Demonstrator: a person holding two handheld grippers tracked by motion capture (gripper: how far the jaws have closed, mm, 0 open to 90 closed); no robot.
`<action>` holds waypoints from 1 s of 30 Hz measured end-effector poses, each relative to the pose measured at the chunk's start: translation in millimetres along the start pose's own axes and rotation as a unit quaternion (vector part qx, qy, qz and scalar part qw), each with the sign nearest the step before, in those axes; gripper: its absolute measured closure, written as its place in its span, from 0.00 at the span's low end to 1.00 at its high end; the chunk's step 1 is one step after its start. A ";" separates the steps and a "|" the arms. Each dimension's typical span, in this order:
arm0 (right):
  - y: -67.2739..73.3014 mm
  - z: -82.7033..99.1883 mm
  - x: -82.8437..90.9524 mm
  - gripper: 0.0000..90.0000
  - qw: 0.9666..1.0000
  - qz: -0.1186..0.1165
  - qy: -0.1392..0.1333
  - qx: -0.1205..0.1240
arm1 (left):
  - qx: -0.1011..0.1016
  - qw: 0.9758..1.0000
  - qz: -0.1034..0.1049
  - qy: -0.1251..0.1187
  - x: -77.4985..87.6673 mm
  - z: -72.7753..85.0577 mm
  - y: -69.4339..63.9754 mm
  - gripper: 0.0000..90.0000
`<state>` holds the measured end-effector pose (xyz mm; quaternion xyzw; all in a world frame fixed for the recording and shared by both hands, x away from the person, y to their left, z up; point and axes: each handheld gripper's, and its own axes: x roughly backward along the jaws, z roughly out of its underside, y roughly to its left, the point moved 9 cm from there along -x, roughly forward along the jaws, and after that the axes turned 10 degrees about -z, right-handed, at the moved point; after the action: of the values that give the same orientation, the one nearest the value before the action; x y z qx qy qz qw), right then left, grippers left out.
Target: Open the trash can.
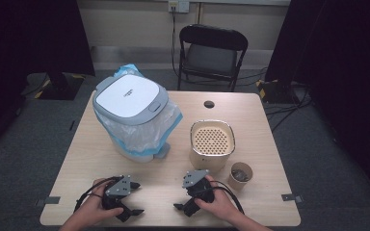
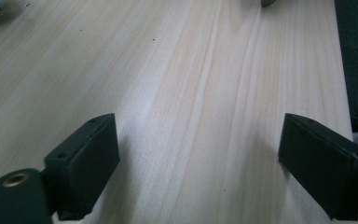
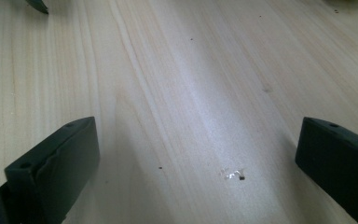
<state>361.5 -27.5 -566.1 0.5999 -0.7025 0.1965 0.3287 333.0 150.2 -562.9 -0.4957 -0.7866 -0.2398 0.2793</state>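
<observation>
From the high view, the left gripper and the right gripper both lie low on the near edge of the light wooden desk, each held by a hand – the left hand and the right hand come in from the bottom. The two grippers point toward each other, both with jaws spread and nothing between them. Farther back on the desk stand a grey-lidded trash bin lined with a clear bag, a cream perforated-top container and, just beside it at the right, a small paper cup. In the left gripper view the jaws stand apart over bare wood grain. In the right gripper view the jaws are wide apart too – a small shiny crumb lies on the desk between them.
</observation>
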 end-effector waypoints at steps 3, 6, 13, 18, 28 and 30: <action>0.3 -0.2 0.0 0.00 1.000 0.001 -0.001 -0.005 | 0.000 1.000 -0.005 0.006 -0.7 0.0 -0.9 0.06; 0.2 -0.5 0.4 0.00 1.000 0.005 0.005 -0.010 | 0.000 1.000 -0.002 0.004 -1.3 -0.3 -1.5 0.06; 0.8 -3.8 7.4 0.25 0.999 -0.012 0.041 0.003 | 0.000 1.000 -0.003 0.004 -1.4 -0.3 -1.5 0.05; 4.7 -12.8 17.8 0.21 0.998 -0.022 0.050 0.006 | 0.000 1.000 -0.003 0.003 -1.4 -0.4 -1.6 0.06; 14.9 -42.8 50.5 0.17 0.999 -0.028 0.034 0.014 | -0.006 1.000 0.007 0.002 -2.1 -0.3 -2.9 0.03; 17.5 -49.5 57.2 0.17 0.999 -0.035 0.029 0.012 | -0.007 1.000 0.007 0.003 -2.1 -0.3 -3.1 0.03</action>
<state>351.9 -31.6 -489.1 0.6222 -0.6686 0.2110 0.3483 331.0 147.5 -564.5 -0.5023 -0.7807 -0.2445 0.2801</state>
